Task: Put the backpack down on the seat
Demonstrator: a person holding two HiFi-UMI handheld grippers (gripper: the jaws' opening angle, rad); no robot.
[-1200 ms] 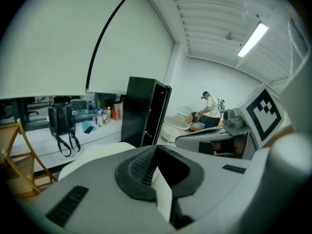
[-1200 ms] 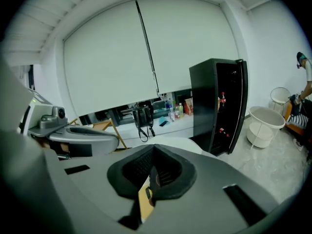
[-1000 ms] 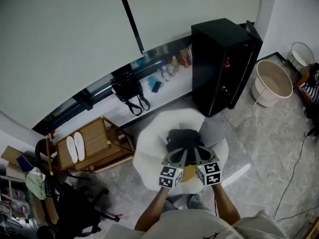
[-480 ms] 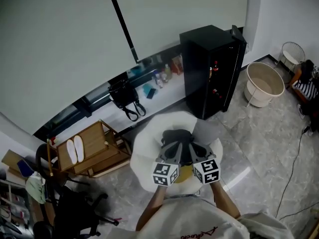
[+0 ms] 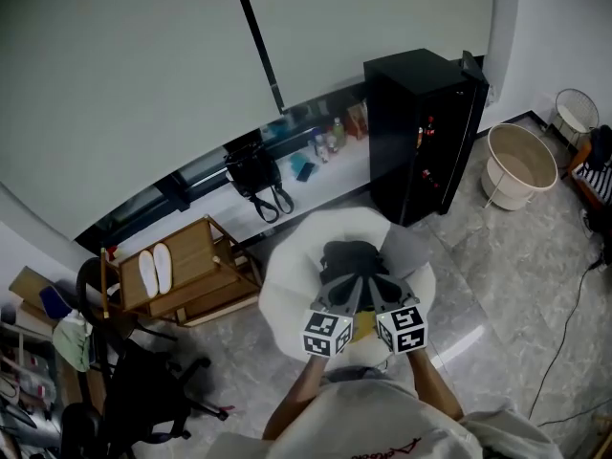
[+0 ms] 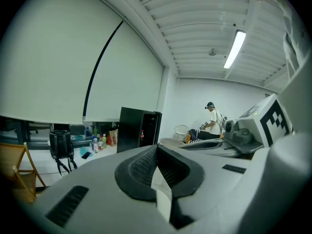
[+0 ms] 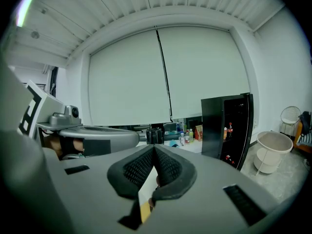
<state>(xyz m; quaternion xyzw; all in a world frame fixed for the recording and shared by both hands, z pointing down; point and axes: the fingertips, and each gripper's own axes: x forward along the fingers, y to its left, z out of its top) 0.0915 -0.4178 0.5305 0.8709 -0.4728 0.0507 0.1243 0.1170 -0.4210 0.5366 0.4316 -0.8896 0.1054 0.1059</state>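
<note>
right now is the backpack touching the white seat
Touching. The head view shows the backpack lying on the white seat, with seat surface around it. Both gripper views show shut jaws with nothing between them.

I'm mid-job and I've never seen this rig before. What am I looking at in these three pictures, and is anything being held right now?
There is no robot arm here: a person holds a two-jaw gripper in each hand. The head view looks steeply down from the person's head. The other two views come from cameras riding on the grippers, looking along their jaws. The left gripper and right gripper both have their jaws shut, with nothing visible between them. In the head view they hang over a round white seat. The black backpack sits on the window ledge, not on the seat. A black cabinet stands further along.
</note>
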